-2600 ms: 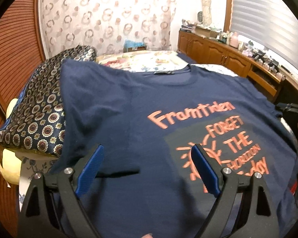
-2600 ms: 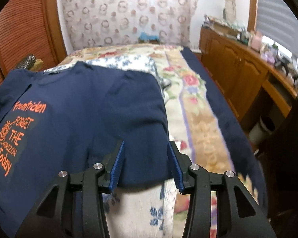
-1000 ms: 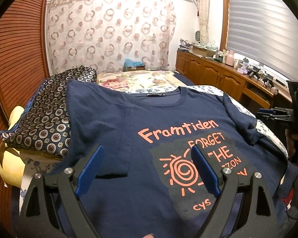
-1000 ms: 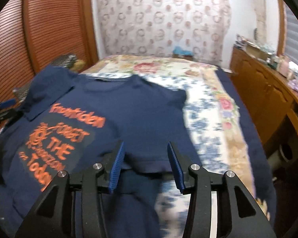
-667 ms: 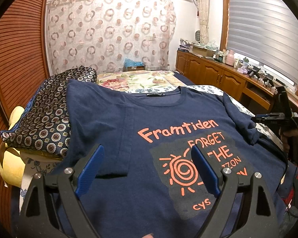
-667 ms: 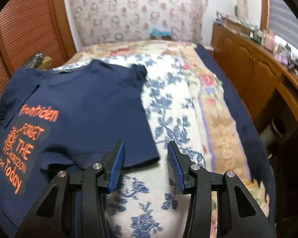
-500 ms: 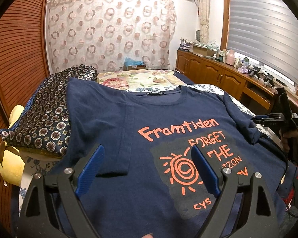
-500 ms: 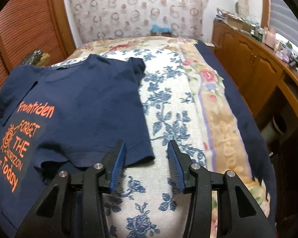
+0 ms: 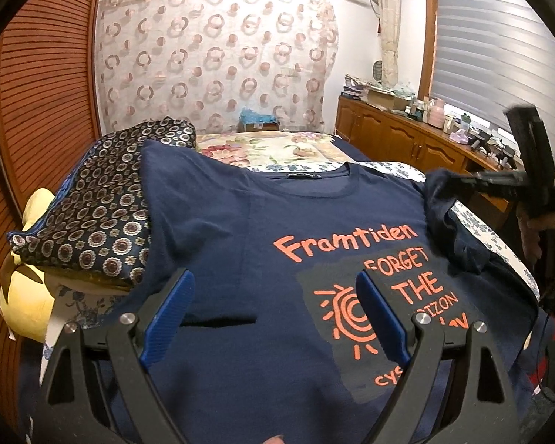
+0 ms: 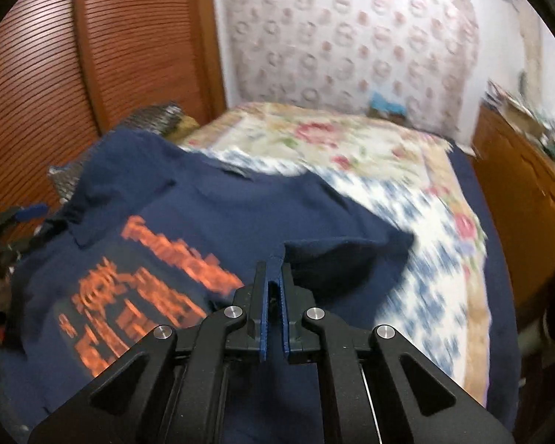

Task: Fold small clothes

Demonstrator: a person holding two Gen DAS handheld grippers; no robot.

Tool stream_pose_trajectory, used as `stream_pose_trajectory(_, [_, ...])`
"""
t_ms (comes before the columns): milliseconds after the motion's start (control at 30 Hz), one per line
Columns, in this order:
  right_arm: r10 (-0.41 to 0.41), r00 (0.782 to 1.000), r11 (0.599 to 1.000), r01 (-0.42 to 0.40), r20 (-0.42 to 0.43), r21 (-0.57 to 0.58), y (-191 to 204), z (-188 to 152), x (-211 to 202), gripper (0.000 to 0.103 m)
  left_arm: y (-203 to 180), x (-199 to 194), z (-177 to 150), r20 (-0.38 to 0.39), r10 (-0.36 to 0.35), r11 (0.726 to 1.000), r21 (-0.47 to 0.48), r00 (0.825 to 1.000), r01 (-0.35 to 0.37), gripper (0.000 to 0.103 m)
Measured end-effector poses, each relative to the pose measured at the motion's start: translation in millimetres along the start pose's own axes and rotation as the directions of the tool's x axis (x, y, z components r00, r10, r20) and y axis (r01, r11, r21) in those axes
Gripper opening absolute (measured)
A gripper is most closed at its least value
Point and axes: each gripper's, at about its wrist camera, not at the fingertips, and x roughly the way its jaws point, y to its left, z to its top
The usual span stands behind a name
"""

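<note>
Left gripper: held wide apart with nothing between the blue pads, poised over the lower front of the shirt.
Right gripper: pinched narrow on the hem of the right sleeve, blue pads nearly together with cloth between them; seen from the left wrist view as a dark clamp at the shirt's right edge, lifting the sleeve clear of the bed.
T-shirt: navy, spread front-up directly beneath and ahead of the left gripper, collar pointing away; orange "Framtiden" lettering and a sun print lay between and just past the right-hand pad of that gripper. In the right wrist view, stretched to the left of and ahead of the gripper, blurred.
Left sleeve: already folded inward over the body, its straight edge running just beyond the left pad.
Bed: floral cover under the shirt, bare past the collar and along the right side.
Patterned cushion: dark with ring motifs, touching the shirt's left shoulder, resting on a yellow pillow.
Wooden cabinet: along the right wall, top crowded with small items too small to tell.
Curtain: ring-patterned, at the far wall.
</note>
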Motion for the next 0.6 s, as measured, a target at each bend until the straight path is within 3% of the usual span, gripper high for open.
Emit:
stream_pose_trajectory(200, [0.024, 1.0, 0.998, -0.025, -0.016, -0.065, 31, 37, 31, 0.003, 8, -3, -4, 0.002, 0.003, 1.0, -0.017, 1.0, -0.003, 0.09])
stream_pose_trajectory(267, [0.031, 0.999, 0.997, -0.032, -0.025, -0.063, 35, 44, 40, 0.015, 9, -3, -4, -0.001, 0.005, 1.0, -0.019, 1.0, -0.005, 0.09])
stream_pose_trajectory(333, [0.024, 0.999, 0.998, -0.025, -0.021, -0.054, 34, 47, 44, 0.039, 11, -3, -5, -0.002, 0.008, 1.0, -0.02, 1.0, -0.008, 0.09])
stream_pose_trajectory(400, [-0.011, 1.0, 0.999, 0.01, -0.014, -0.049, 30, 44, 42, 0.044, 13, -4, -4, -0.001, 0.014, 1.0, -0.019, 1.0, -0.014, 0.09])
stream_pose_trajectory(600, [-0.081, 0.996, 0.997, 0.08, -0.039, -0.02, -1, 19, 37, 0.045, 22, -4, 2, 0.008, 0.036, 0.999, -0.016, 0.999, -0.036, 0.09])
